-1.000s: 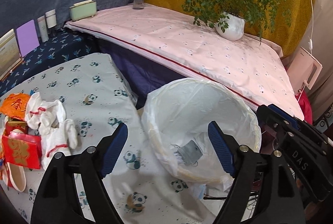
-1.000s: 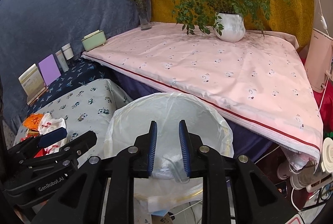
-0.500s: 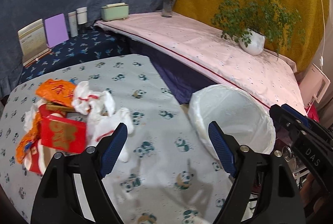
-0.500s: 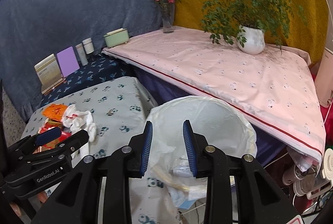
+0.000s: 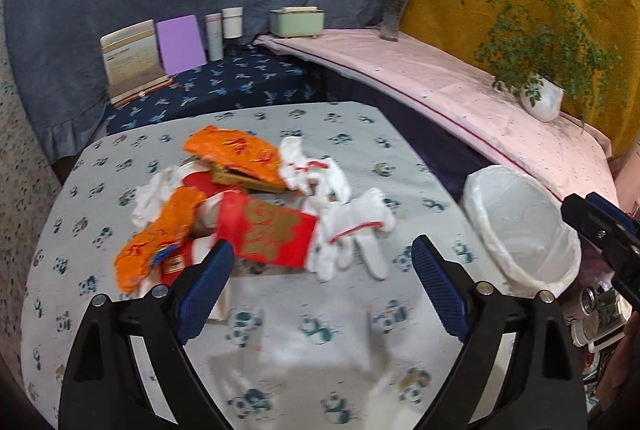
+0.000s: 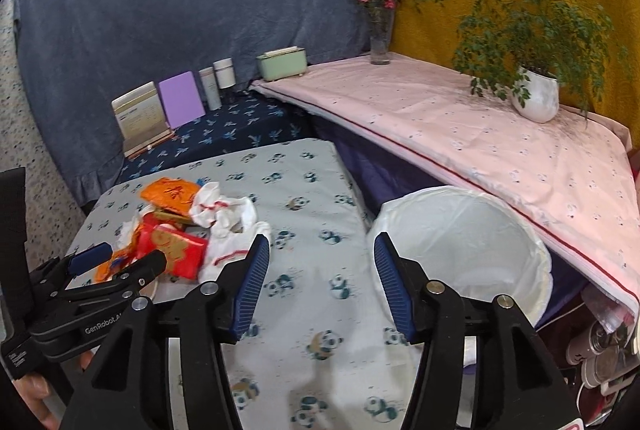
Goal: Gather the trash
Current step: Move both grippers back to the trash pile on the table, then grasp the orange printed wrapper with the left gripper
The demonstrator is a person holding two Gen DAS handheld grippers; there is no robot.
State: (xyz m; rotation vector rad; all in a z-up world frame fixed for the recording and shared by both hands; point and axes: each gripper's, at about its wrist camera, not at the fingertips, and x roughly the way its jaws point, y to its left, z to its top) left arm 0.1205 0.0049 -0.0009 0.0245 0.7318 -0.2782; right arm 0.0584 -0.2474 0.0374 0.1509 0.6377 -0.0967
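A heap of trash lies on the panda-print table point(image 5: 304, 346): a red packet point(image 5: 276, 232) point(image 6: 180, 248), orange wrappers point(image 5: 236, 150) point(image 6: 170, 196) and crumpled white gloves point(image 5: 356, 226) point(image 6: 228, 218). My left gripper point(image 5: 322, 262) point(image 6: 120, 256) hovers just in front of the heap; its jaws are opening with nothing between them. My right gripper point(image 6: 318, 262) hangs over the table between the heap and the white-lined bin point(image 6: 468, 242) point(image 5: 520, 222); its jaws are opening and empty.
Beyond the bin a pink-covered shelf point(image 6: 460, 118) carries a potted plant point(image 6: 536, 98), a flower vase point(image 6: 380, 30) and a green box point(image 6: 282, 62). Books point(image 5: 132, 58) and jars point(image 5: 224, 30) stand on a dark blue surface behind the table. Cans sit low at the right point(image 6: 600, 342).
Both grippers have swung left, away from the bin and toward the trash heap. The right jaws have spread from nearly shut to well apart; the left jaws have widened slightly.
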